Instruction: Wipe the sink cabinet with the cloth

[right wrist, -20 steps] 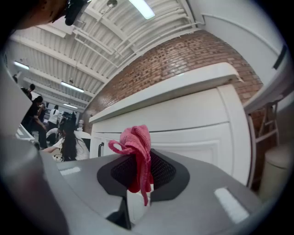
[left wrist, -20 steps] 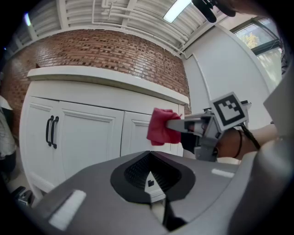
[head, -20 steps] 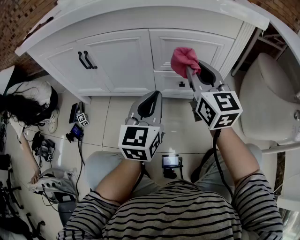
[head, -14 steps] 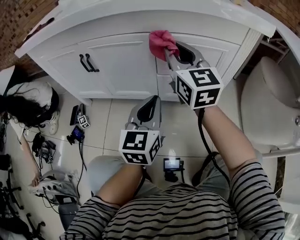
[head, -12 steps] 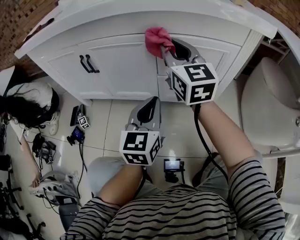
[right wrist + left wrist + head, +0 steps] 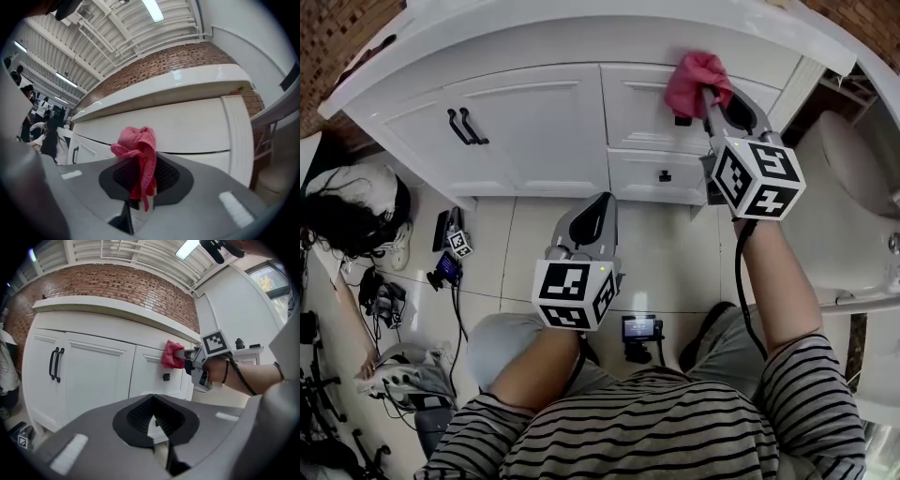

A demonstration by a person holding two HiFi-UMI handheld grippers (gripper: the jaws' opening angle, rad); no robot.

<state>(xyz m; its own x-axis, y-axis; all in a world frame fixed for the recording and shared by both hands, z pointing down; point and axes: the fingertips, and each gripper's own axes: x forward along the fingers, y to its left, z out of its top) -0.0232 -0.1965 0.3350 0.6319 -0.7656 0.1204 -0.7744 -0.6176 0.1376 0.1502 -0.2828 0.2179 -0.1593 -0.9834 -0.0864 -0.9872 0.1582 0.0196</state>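
The white sink cabinet (image 6: 544, 122) has two doors with black handles (image 6: 459, 125) on the left and drawers on the right. My right gripper (image 6: 705, 94) is shut on a bunched pink cloth (image 6: 696, 80), which it holds against the top right drawer front, just under the countertop. The right gripper view has the cloth (image 6: 137, 157) hanging from the shut jaws in front of the drawer. My left gripper (image 6: 592, 208) hovers low over the tiled floor, away from the cabinet, its jaws shut on nothing (image 6: 157, 427). The left gripper view shows the pink cloth (image 6: 171, 355) on the drawer.
A white toilet (image 6: 839, 197) stands close on the right, beside a metal rack. Cables, small devices and a marker cube (image 6: 459, 246) litter the floor at the left. A black device (image 6: 639, 327) lies on the tiles between the person's knees. People stand far left (image 6: 40, 136).
My right gripper carried the cloth up to the cabinet's middle seam, then swept it rightwards across the top drawer front. The left gripper stayed nearly still.
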